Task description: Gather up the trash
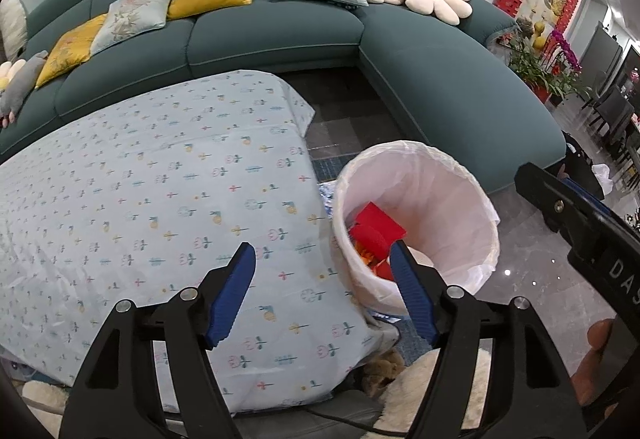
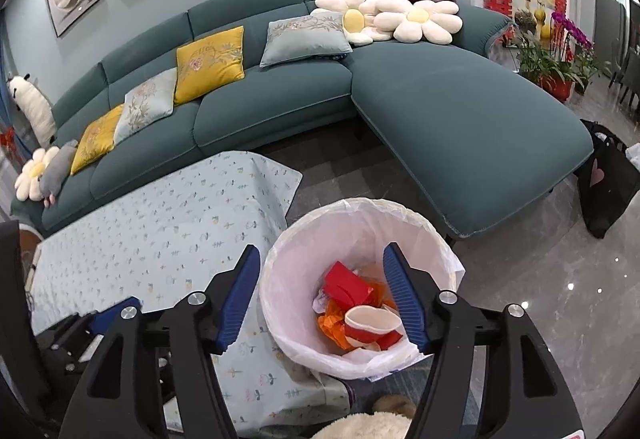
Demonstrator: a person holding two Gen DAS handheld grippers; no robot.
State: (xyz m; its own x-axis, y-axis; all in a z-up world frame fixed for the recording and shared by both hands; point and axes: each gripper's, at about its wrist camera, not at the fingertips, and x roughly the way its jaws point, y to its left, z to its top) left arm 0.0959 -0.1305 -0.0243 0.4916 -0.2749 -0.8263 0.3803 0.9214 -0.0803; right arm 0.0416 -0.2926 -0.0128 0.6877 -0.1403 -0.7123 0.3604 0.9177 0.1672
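Nearest, right gripper [image 2: 320,295] spread wide, empty, poised over one white-lined trash bin [image 2: 400,223]. Inside, between the jaws: one red paper cup [image 2: 370,323] on its side, mouth up-left, long axis across; red carton [image 2: 346,283], orange wrapper [image 2: 332,321]. Left gripper [image 1: 323,293] likewise wide, empty, above tablecloth [image 1: 140,179] edge. Beyond, teal sofa [image 2: 460,111].

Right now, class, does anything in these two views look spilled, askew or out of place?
Nothing stands out. The trash sits inside the lined bin, the tablecloth lies flat, and both grippers are open and empty.
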